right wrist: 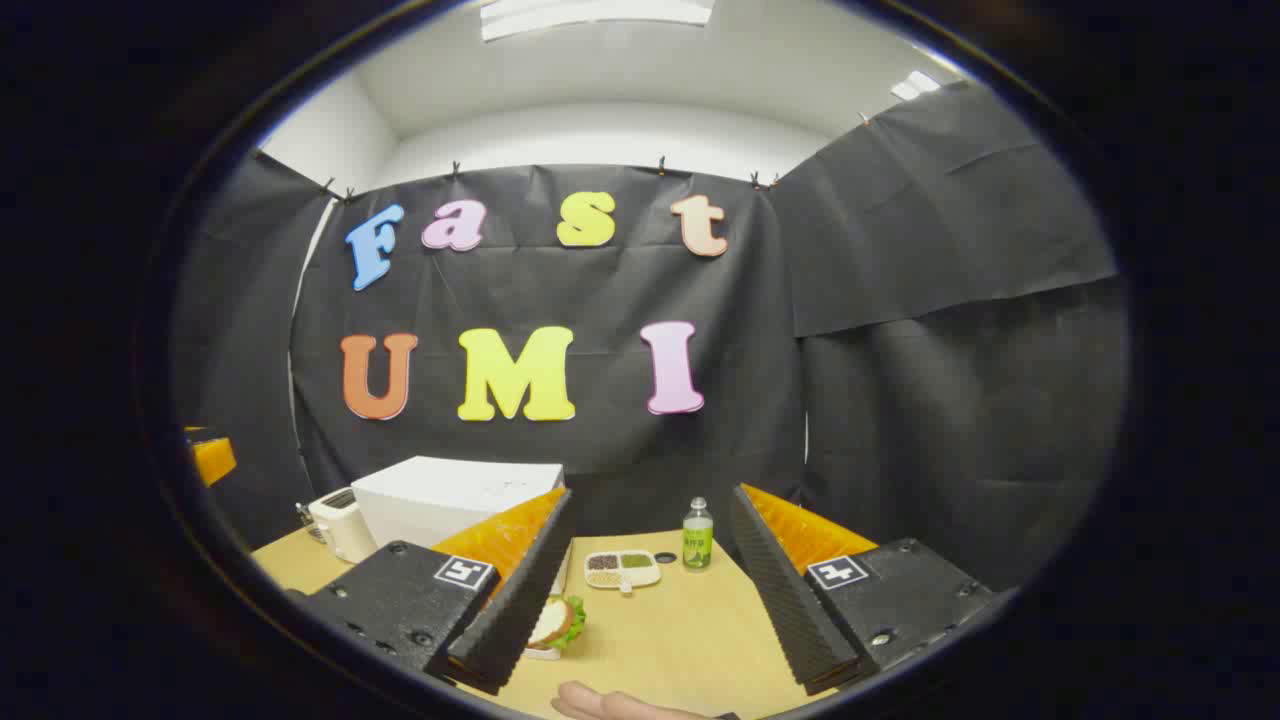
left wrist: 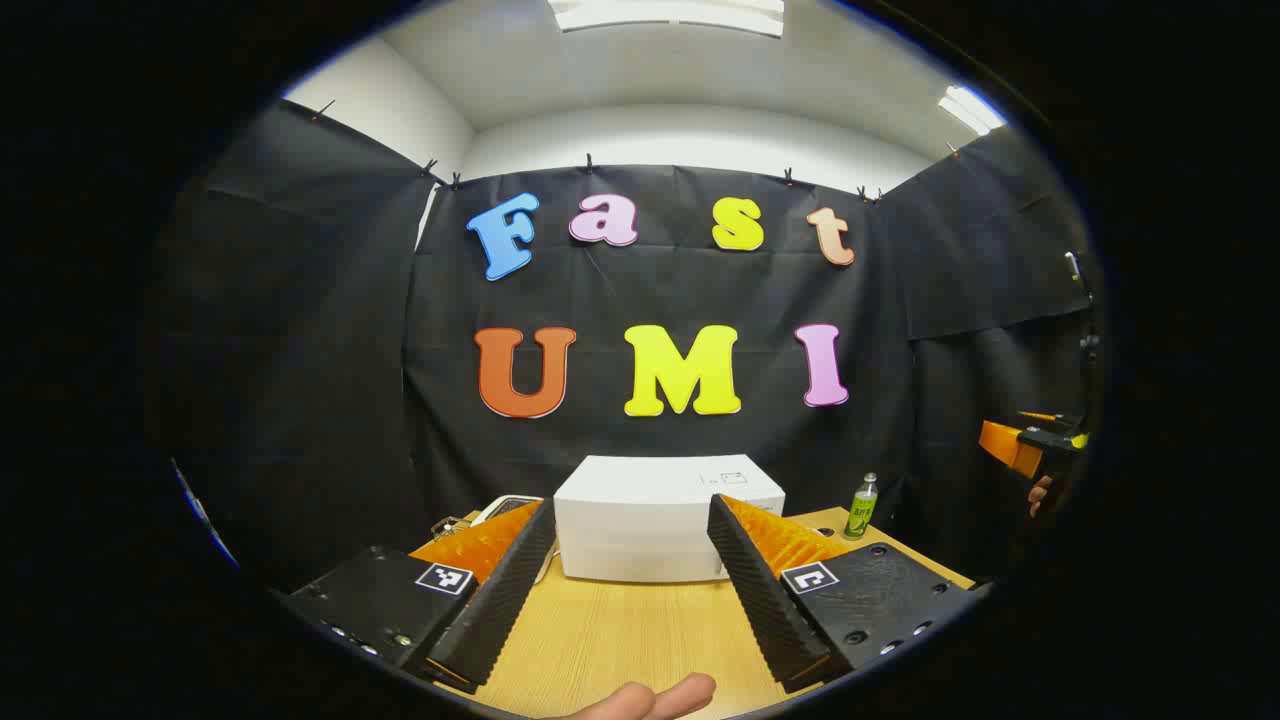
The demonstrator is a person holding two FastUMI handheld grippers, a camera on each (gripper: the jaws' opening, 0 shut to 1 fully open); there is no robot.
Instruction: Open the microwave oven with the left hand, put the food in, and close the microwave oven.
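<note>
Both grippers are just hanging over the pale wood-grain table (left wrist: 620, 630), nothing pinched. The left gripper (left wrist: 632, 590) has its ridged, wedge-shaped fingers spread wide, with the boxy white microwave oven (left wrist: 668, 520) dead ahead, door closed. The right gripper (right wrist: 650, 600) is spread too. The food, a round sandwich with frilly green lettuce (right wrist: 556, 622), sits on the table just past its left finger. A small green plastic bottle (right wrist: 697, 535) stands farther back.

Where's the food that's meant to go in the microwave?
In the right gripper view the sandwich lies on the wooden table, beside that gripper's left finger, in front of the white microwave.
</note>
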